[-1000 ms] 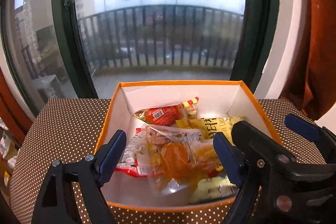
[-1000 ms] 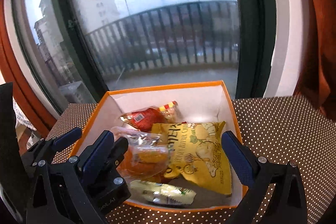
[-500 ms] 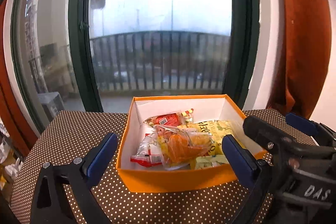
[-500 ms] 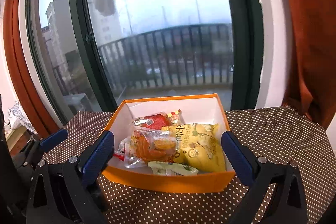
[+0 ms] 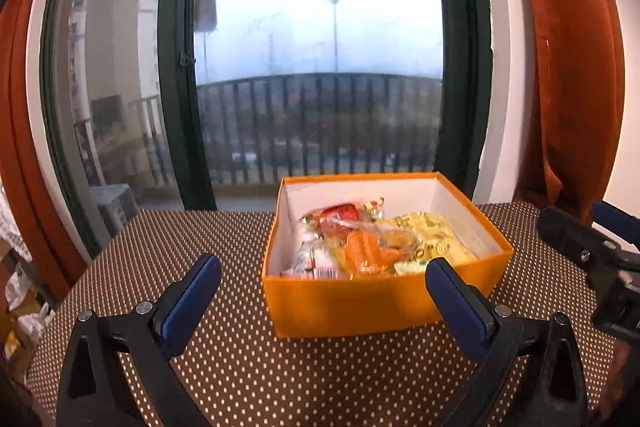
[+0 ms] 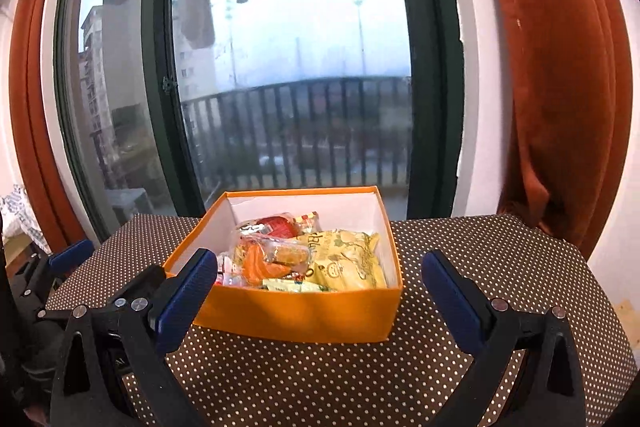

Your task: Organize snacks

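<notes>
An orange box (image 5: 384,303) is seen in the lower centre of the left wrist view, standing on a brown dotted table (image 5: 248,367) in front of a large window (image 5: 320,67) flanked by rust-coloured curtains (image 5: 568,67). The snacks are all gathered inside the box: a yellow chip bag (image 6: 348,263) toward its right side, a clear packet with orange contents (image 6: 272,259) in the middle, a red packet (image 6: 276,225) toward the back wall, and a small pale green packet (image 6: 288,285) against the front wall. No snack is seen lying loose on the visible table. The left gripper (image 5: 320,291) is held short of the box, its jaws having just been opening, with nothing between the blue fingers (image 5: 192,291); they are spread wide and released. The right gripper (image 6: 316,287) is likewise spread wide and empty, its left finger lying in front of the box's near left corner in the picture; whether it touches cannot be told. The packing step is judged to be finished, and the stage in hand appears to be the pull-away from the box. If anything more is called for, it is probably only that both grippers be kept clear of the box so that it is not nudged.
</notes>
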`<state>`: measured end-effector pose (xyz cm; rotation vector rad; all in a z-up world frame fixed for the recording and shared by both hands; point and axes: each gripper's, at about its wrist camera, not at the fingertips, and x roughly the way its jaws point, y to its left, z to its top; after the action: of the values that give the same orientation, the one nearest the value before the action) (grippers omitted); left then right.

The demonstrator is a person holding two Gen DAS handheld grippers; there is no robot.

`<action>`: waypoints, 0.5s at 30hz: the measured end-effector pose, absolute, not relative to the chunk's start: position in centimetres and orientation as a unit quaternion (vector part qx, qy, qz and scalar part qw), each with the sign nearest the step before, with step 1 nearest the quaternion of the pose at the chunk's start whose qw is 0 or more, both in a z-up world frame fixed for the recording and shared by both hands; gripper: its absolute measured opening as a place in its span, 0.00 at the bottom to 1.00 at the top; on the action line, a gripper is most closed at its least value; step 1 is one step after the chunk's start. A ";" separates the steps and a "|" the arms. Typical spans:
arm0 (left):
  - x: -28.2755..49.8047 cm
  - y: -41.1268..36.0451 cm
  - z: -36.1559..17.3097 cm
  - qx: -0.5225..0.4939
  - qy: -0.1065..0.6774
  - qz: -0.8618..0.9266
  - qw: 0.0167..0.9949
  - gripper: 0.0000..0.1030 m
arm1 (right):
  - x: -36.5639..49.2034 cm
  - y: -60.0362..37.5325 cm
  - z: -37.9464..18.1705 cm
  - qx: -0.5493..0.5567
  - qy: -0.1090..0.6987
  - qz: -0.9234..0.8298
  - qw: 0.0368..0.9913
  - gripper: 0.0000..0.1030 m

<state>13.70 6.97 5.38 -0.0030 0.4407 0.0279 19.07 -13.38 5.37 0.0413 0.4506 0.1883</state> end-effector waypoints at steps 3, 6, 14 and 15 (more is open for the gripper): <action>12.7 7.2 4.9 -0.003 0.217 0.013 0.976 1.00 | 18.5 -13.7 4.8 0.026 0.227 0.086 0.970 1.00; 11.1 7.3 5.0 0.001 0.193 0.020 0.981 1.00 | 17.7 -14.1 4.3 0.033 0.224 0.085 0.970 1.00; 9.2 7.3 4.9 0.002 0.183 0.018 0.983 1.00 | 15.6 -15.2 3.9 0.051 0.203 0.065 0.976 1.00; 9.2 7.4 4.8 -0.001 0.185 0.019 0.983 1.00 | 15.5 -15.4 3.8 0.051 0.204 0.066 0.975 1.00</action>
<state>9.22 7.36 4.77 -0.0025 0.3718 0.0380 15.53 -15.35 3.76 0.1035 0.4124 0.1323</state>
